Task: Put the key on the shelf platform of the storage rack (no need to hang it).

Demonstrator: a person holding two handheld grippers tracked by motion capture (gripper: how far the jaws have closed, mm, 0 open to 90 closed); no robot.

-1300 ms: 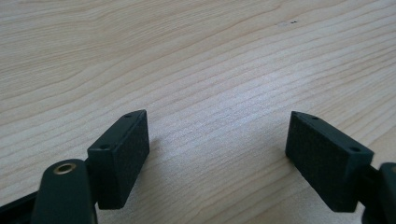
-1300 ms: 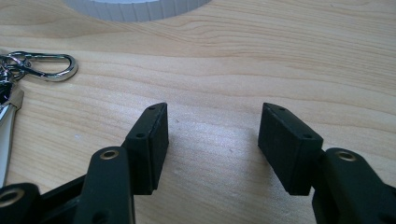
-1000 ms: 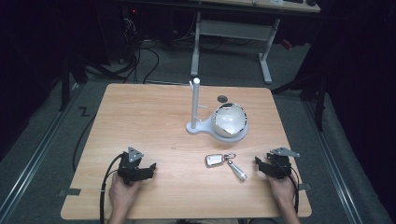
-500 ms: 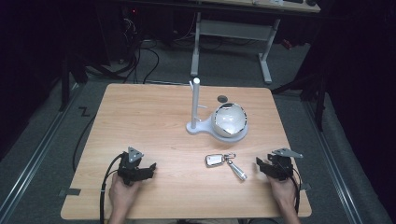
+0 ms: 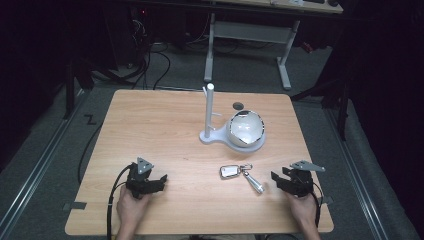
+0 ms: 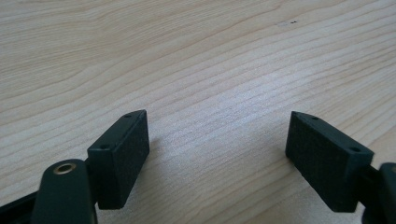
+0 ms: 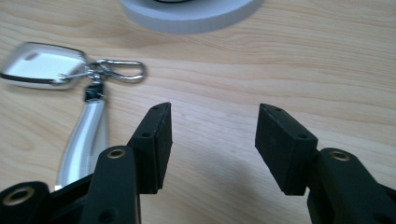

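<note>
A keychain lies on the wooden table [image 5: 160, 125] between my two grippers, with a clear tag [image 5: 230, 171], a carabiner clip [image 5: 246, 167] and a silver bar [image 5: 255, 184]. In the right gripper view the tag [image 7: 42, 65], the clip [image 7: 119, 70] and the bar [image 7: 86, 140] lie to the left of the jaws. My right gripper [image 5: 279, 179] [image 7: 212, 116] is open; its jaws have just been closing, with only bare wood between them. My left gripper [image 5: 161, 180] [image 6: 217, 126] rests near the front left, open wide over bare wood.
A white stand with an upright post [image 5: 209, 107] and a round base holding a shiny dome [image 5: 245, 128] sits behind the keychain; its base edge [image 7: 187, 14] shows in the right gripper view. A dark round spot [image 5: 238, 106] marks the table behind it. A cable [image 5: 112, 200] trails from the left gripper.
The right gripper has shifted slightly. The left gripper, the keychain and the stand have stayed put.
</note>
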